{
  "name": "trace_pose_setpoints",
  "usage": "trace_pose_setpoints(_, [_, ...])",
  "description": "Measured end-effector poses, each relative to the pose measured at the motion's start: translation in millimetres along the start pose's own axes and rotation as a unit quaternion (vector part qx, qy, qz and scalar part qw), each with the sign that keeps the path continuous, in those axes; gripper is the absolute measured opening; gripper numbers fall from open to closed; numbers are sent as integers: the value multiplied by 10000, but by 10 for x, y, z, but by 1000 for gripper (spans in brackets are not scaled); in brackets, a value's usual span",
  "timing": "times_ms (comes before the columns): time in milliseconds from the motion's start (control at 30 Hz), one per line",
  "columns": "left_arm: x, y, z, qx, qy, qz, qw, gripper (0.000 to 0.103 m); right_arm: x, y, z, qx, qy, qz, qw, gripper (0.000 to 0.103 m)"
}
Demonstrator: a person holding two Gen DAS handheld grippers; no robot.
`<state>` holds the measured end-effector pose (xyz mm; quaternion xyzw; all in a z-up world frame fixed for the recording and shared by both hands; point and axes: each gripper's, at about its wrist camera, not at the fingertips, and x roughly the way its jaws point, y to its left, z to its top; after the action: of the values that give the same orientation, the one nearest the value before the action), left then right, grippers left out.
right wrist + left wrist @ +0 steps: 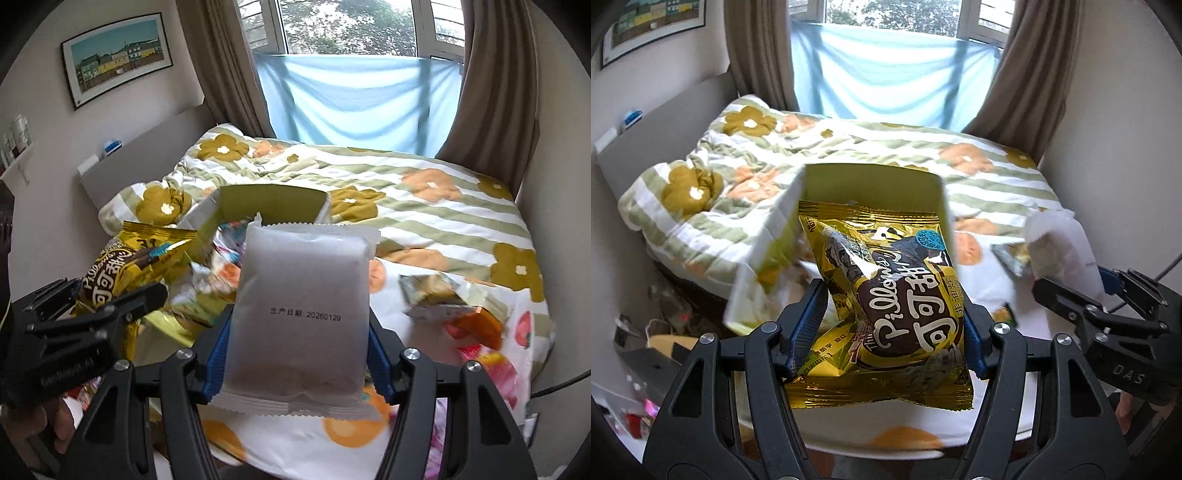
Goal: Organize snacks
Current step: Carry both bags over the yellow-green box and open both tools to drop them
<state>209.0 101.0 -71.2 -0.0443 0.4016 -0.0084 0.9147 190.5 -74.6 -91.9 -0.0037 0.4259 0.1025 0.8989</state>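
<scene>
Nearest in the left wrist view, the left claw (886, 328) is clamped on a gold snack bag (886, 295) with a dark brown panel and white "Pillows" lettering; its blue pads (809, 325) press the bag's two sides, and the bag stands tilted, its crimped bottom seam hanging toward the camera. The bag is held in the air over the near edge of the bed (997, 192), right in front of the open mouth of a yellow-green carton (871, 184) that lies tipped on the bedcover.

Likewise, in the right wrist view, the right claw (297, 354) grips a frosted white packet (303, 295) by its sides, upright, with a printed date line across its middle. It is also off the bed, above the near edge, with the carton (269, 201) just behind its top seam.

Between the two, to the left of the white packet, small wrappers (207, 280) lie in a blurred heap by the carton's mouth. Toward the bed's near right corner lie a silver-and-gold pack (436, 295), an orange wrapper (480, 325) touching it, and a pink one (495, 369) just nearer.

Farther back, the flowered, striped quilt (424, 192) covers the bed up to a pale blue cloth (362, 99) hung below the window (347, 26), with brown curtains (491, 92) on either side. A framed picture (118, 59) hangs on the left wall.
</scene>
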Motion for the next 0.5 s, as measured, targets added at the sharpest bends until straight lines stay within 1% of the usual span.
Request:
trace_pose_setpoints(67, [112, 261, 101, 58, 89, 27, 9999, 62, 121, 162, 102, 43, 21, -26, 10000, 59])
trace_pose_setpoints(167, [322, 575, 178, 101, 336, -80, 9994, 62, 294, 368, 221, 132, 50, -93, 9999, 59])
trace_pose_setpoints(267, [546, 782, 208, 249, 567, -182, 9979, 62, 455, 545, 295, 294, 92, -166, 9994, 59])
trace_pose_setpoints(367, [753, 921, 197, 360, 769, -329, 9958, 62, 598, 681, 342, 430, 179, -297, 9985, 59])
trace_pose_setpoints(467, [909, 952, 159, 408, 978, -512, 9931, 63, 667, 752, 351, 558, 248, -441, 9972, 59])
trace_pose_setpoints(500, [969, 975, 158, 429, 1038, -582, 9920, 65, 688, 768, 350, 597, 272, -494, 9966, 59])
